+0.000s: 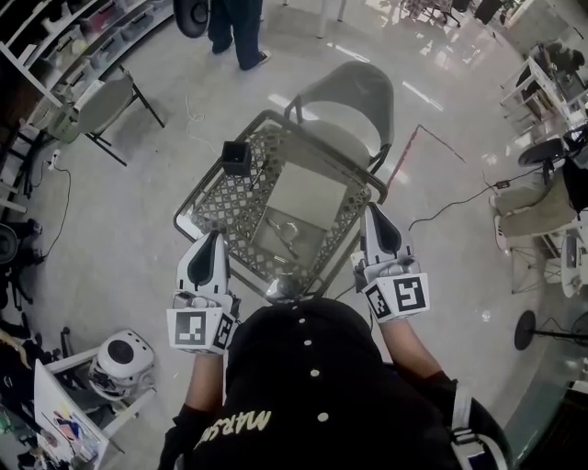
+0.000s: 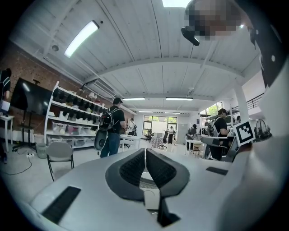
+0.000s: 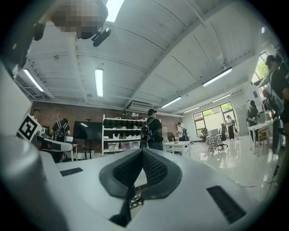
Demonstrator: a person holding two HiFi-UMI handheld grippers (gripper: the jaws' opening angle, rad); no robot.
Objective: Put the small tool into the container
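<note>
In the head view a small metal tool point(image 1: 287, 236) lies on the bare glass near the front of a small table point(image 1: 196, 204). A black square container point(image 1: 237, 158) stands at the table's far left corner. My left gripper point(image 1: 219, 236) hovers at the front left edge of the table, jaws shut and empty. My right gripper point(image 1: 370, 210) is at the table's right edge, also shut with nothing in it. In the left gripper view, the left gripper point(image 2: 145, 151) points level across the room with its pads touching. The right gripper point(image 3: 142, 151) does the same in its own view.
A patterned cloth point(image 1: 237, 207) and a white sheet point(image 1: 305, 191) cover part of the table. A grey chair point(image 1: 354, 96) stands just beyond it, another chair point(image 1: 101, 104) at the far left. A person point(image 1: 237, 27) stands at the back. A white appliance point(image 1: 124, 360) sits lower left; cables cross the floor.
</note>
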